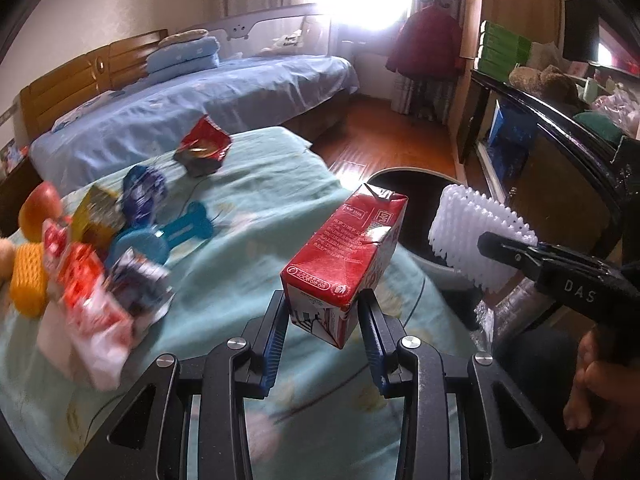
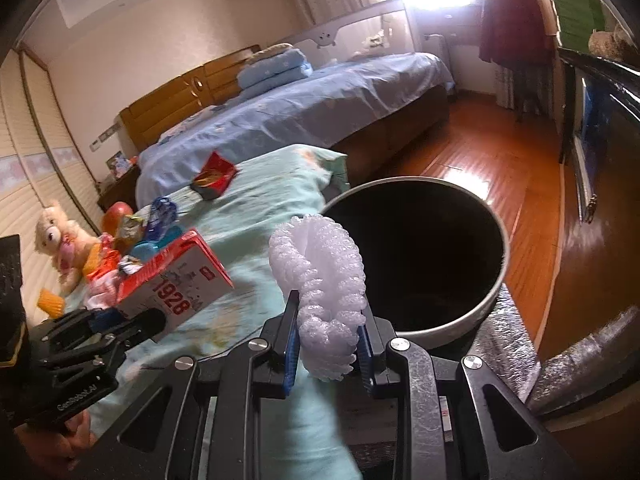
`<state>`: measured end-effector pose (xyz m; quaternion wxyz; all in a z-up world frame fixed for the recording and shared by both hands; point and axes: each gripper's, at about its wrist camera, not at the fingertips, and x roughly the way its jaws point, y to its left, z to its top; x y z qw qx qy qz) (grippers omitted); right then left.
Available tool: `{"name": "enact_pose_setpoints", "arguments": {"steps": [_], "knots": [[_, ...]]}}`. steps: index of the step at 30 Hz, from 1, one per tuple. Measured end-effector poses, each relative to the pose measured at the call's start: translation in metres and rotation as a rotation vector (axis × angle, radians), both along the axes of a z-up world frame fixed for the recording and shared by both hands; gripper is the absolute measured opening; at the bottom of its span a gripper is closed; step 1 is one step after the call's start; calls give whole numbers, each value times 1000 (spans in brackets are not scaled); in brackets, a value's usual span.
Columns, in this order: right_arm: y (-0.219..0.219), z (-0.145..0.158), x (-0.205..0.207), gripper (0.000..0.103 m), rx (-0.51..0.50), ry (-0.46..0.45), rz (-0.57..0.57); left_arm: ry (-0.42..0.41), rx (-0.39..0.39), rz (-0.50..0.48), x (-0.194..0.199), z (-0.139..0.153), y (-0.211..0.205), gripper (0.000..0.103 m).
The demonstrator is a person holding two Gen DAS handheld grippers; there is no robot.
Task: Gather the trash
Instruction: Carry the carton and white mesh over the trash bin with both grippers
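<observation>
My left gripper (image 1: 324,308) is shut on the base of a red and white milk carton (image 1: 344,248), which it holds tilted above the pale green sheet (image 1: 248,200). My right gripper (image 2: 330,314) is shut on a white foam fruit net (image 2: 320,272), held just in front of the rim of a round dark trash bin (image 2: 460,326). In the left wrist view, the foam net (image 1: 476,228) in the right gripper (image 1: 498,246) hangs over the bin (image 1: 416,171). The right wrist view shows the carton (image 2: 180,284) in the left gripper (image 2: 132,326) to the left of the bin.
Blurred wrappers (image 1: 92,292), a yellow foam net (image 1: 28,280), an apple (image 1: 38,210), a blue bone-shaped piece (image 1: 176,232) and a red snack bag (image 1: 206,146) lie on the sheet. A teddy bear (image 2: 56,240) sits far left. A blue bed, wooden floor and dark cabinet surround the bin.
</observation>
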<state>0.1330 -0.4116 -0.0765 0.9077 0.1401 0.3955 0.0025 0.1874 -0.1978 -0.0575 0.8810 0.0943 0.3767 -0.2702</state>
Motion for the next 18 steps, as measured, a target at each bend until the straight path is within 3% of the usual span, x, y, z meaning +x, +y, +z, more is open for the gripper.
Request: {"name": "enact_pose_setpoints", "arguments": {"steps": [18], "knots": [[-54,-9,41,25,-26,60,-77,45,27,-63,52,-13,-80,35]]}}
